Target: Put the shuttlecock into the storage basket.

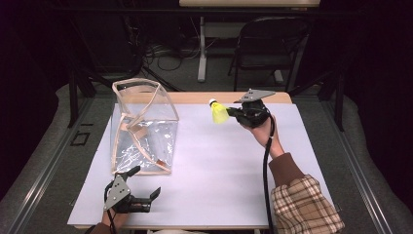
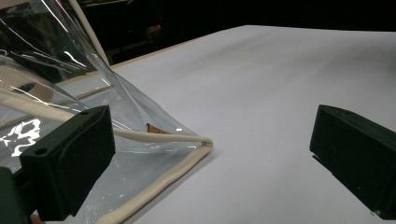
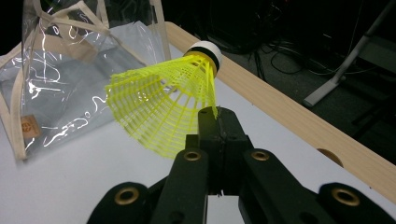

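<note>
Clamping yellow shuttlecock (image 1: 219,113) by skirt edge, right tongs (image 1: 232,112) hold it above table (image 1: 219,165). Left tongs (image 1: 144,182) apart, beside clear bag (image 1: 143,126) corner.

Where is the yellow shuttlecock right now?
In the high view, the yellow shuttlecock is pinched by its skirt in the right gripper, held above the table's far edge, right of the clear bag.

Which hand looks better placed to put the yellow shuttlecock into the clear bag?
Right. The right gripper already pinches the shuttlecock above the table. The left gripper is open, at the clear bag's near bottom corner.
</note>
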The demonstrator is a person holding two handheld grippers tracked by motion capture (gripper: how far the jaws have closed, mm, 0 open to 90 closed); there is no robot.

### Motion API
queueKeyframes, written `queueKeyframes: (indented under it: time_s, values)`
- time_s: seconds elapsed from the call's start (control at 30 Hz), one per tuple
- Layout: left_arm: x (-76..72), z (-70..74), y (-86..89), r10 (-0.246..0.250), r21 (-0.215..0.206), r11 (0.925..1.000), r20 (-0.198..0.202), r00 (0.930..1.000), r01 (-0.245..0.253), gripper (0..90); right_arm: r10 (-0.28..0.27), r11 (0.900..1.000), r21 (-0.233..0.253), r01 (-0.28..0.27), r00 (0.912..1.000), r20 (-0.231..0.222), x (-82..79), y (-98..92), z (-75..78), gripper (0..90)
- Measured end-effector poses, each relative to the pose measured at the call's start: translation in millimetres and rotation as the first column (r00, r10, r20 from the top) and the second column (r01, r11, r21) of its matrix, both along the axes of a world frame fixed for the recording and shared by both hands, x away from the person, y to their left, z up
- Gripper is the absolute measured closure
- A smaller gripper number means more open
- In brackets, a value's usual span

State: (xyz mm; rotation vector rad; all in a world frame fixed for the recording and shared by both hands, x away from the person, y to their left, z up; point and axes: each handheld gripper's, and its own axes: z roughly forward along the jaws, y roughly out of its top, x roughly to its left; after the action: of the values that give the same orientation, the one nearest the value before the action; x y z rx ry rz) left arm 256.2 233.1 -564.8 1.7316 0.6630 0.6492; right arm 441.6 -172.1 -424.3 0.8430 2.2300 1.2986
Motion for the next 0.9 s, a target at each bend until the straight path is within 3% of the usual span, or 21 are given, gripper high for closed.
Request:
queueKeyframes:
  time_s: [0.9]
  values:
    - [0.0,0.3,0.3,-0.001,-0.002,1.0000,0.001,1.0000,0.001,0.1,0.017,1.000,0.023,-0.017,0.9999,0.003,12.4,20.9,11.0,90.0]
